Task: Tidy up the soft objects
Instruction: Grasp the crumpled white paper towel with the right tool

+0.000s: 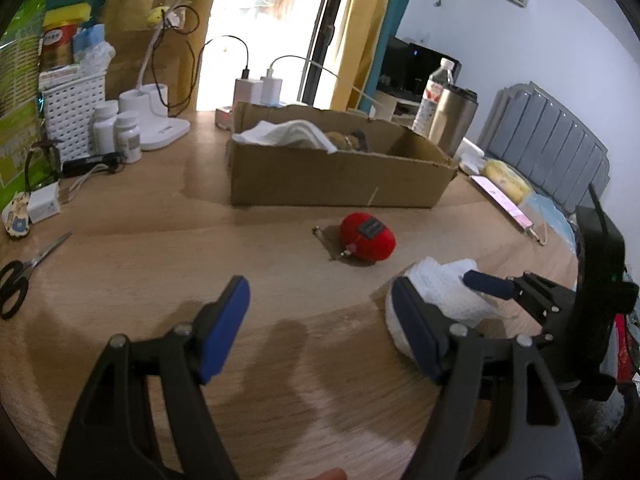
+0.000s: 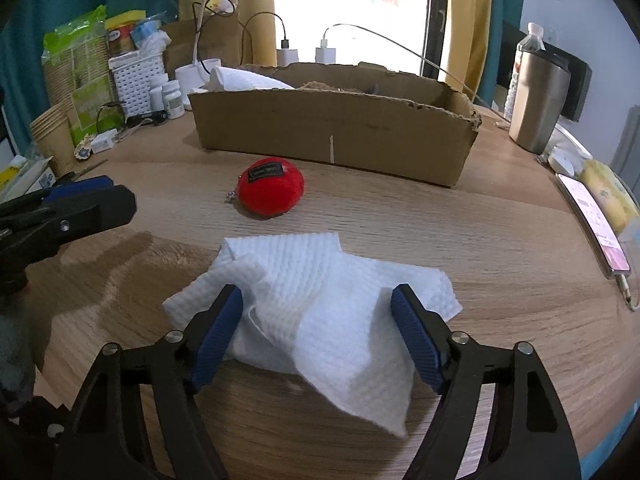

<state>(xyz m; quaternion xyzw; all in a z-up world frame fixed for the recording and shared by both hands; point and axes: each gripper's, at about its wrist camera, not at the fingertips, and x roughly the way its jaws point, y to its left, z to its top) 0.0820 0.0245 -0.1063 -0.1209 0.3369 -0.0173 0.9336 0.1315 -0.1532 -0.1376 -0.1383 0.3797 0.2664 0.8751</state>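
The right gripper (image 2: 316,336) straddles the white cloth (image 2: 320,304) at lower centre, its pads apparently not pressing, while the left gripper (image 1: 320,328) hangs released over bare bench (image 1: 160,248).

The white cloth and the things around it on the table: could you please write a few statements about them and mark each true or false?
1. The white cloth lies on the table between the right gripper fingers. True.
2. The red plush toy is inside the cardboard box. False: it lies on the table in front of the box.
3. The left gripper is closed on the red plush toy. False: its jaws stand open over bare table, nothing between them.
4. A white towel already lies in the cardboard box. True.
5. The scissors lie on the white cloth. False: they lie far off at the table's edge.
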